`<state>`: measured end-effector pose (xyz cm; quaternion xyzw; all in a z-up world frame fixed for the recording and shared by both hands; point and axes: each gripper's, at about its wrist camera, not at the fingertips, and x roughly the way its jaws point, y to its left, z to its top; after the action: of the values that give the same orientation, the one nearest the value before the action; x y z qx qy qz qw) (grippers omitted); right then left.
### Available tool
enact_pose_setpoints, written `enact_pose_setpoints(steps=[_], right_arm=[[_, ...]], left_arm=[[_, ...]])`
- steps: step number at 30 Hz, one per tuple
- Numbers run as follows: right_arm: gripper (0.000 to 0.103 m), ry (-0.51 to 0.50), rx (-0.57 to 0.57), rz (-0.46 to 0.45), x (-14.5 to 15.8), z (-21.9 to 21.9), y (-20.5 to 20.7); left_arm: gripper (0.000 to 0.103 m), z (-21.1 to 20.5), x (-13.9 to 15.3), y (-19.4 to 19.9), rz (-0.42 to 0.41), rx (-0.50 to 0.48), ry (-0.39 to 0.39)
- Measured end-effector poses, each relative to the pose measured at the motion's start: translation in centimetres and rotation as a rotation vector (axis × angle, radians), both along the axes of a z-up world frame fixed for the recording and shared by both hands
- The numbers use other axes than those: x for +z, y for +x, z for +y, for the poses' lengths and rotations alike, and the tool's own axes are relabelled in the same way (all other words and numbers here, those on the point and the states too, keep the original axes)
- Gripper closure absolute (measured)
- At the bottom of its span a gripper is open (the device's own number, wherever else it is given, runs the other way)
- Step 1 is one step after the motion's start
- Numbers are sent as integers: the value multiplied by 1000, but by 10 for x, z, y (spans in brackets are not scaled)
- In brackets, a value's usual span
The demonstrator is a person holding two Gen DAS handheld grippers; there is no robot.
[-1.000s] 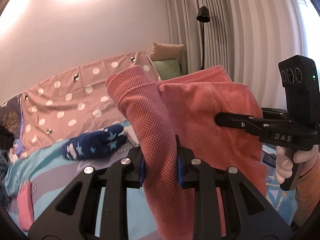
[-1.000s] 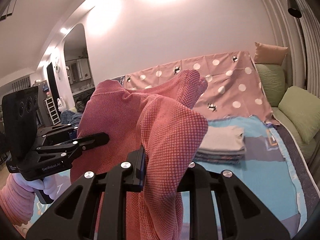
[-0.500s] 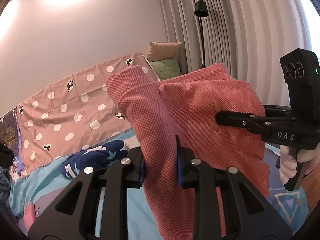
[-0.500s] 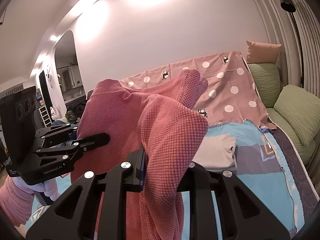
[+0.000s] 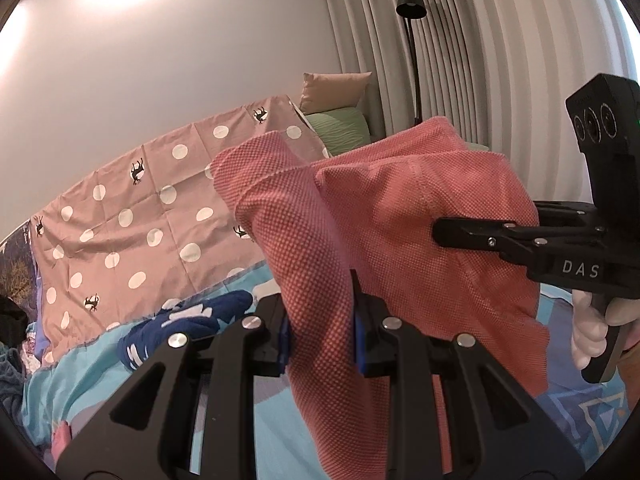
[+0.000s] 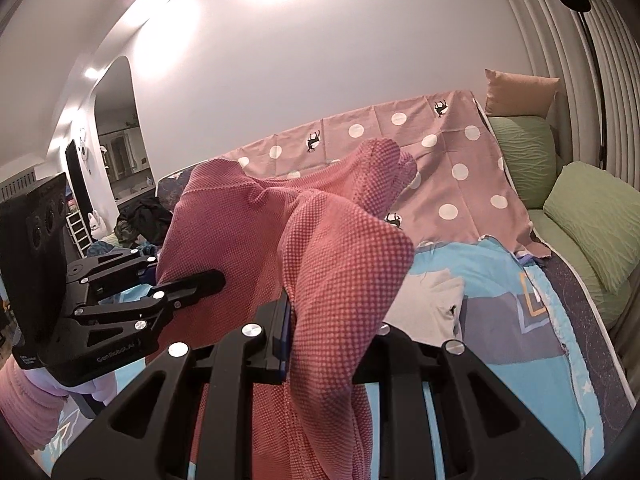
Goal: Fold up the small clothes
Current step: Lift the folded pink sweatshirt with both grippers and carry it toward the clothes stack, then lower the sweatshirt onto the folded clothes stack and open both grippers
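Observation:
A red waffle-knit garment (image 5: pixel 400 240) hangs in the air above the bed, held by both grippers. My left gripper (image 5: pixel 322 332) is shut on one bunched edge of it. My right gripper (image 6: pixel 324 340) is shut on the other edge (image 6: pixel 340 272). In the left wrist view the right gripper (image 5: pixel 444 232) reaches in from the right and pinches the cloth. In the right wrist view the left gripper (image 6: pixel 216 278) reaches in from the left. The cloth hides the fingertips in each gripper's own view.
Below is a bed with a blue patterned sheet (image 6: pixel 500 360). A navy starred garment (image 5: pixel 188 324) lies on it at left. A folded grey garment (image 6: pixel 432 312) lies on it. A pink polka-dot cloth (image 5: pixel 140 220) drapes the back. Green cushions (image 6: pixel 592 216) and curtains stand at right.
Both grippers have moved a little with the red garment held between them. The bed has slid lower and leftward in view. Both grips are unchanged.

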<state>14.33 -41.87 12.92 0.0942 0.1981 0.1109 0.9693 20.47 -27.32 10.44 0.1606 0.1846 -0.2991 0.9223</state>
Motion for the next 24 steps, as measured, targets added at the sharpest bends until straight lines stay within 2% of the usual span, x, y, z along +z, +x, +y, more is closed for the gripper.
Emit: enact_pose_setpoints(steps=[16,24], right_arm=[[84,-52,-51,19,31,-22,73],[84,-90,-77,45,26,-25,112]], left_arm=[[80,-33,22,70,-59,18,46],[80,-49,17,110,-76,45,103]])
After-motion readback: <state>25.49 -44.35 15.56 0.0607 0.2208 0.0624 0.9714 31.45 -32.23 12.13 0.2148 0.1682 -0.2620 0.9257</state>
